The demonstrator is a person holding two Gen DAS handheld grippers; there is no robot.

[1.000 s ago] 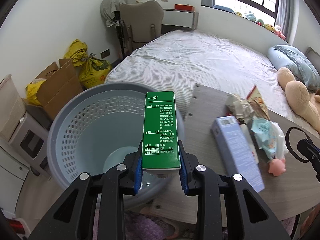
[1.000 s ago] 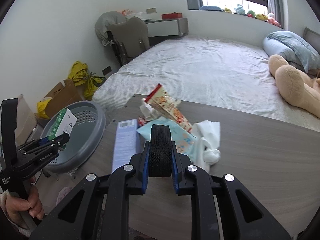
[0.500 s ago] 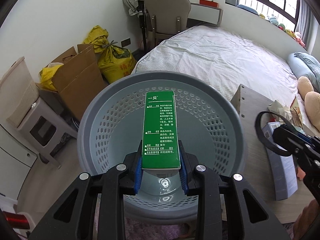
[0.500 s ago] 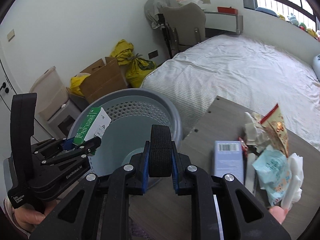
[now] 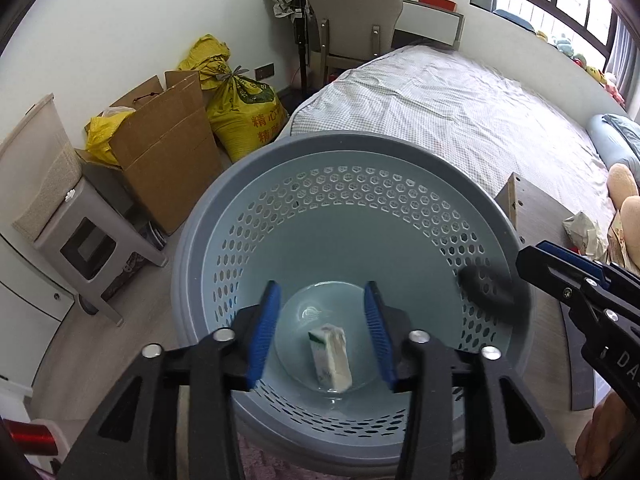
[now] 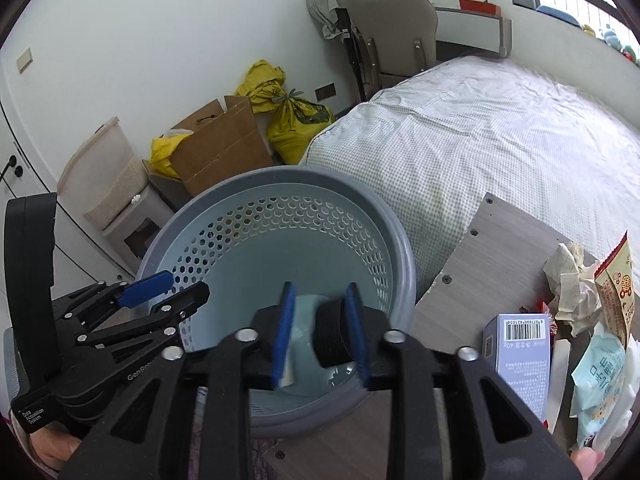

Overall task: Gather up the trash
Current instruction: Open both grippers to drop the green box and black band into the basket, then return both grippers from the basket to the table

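Note:
A grey-blue perforated basket (image 5: pixel 360 140) stands on the floor beside the table. My left gripper (image 5: pixel 322 292) hangs over it, its jaws opening with nothing between them. The green and white box (image 5: pixel 330 354) lies at the basket's bottom. My right gripper (image 6: pixel 320 292) is also over the basket (image 6: pixel 280 178), its jaws opening. The black band (image 6: pixel 332 336) is still between them, against the right pad, with a gap on the left. In the left wrist view the band (image 5: pixel 492 288) is a blur just off the right gripper (image 5: pixel 540 258). In the right wrist view the left gripper (image 6: pixel 186 285) sits at the lower left.
On the wooden table (image 6: pixel 480 272) to the right lie a pale blue box (image 6: pixel 520 360), crumpled paper (image 6: pixel 568 280), a snack packet (image 6: pixel 616 280) and a wipes pack (image 6: pixel 600 368). A cardboard box (image 5: pixel 168 152), yellow bags (image 5: pixel 244 108), a stool (image 5: pixel 88 240) and the bed (image 5: pixel 460 112) surround the basket.
The left jaws parted and the green box dropped to the basket's bottom. The right gripper swung from the table to over the basket and its jaws loosened off the black band.

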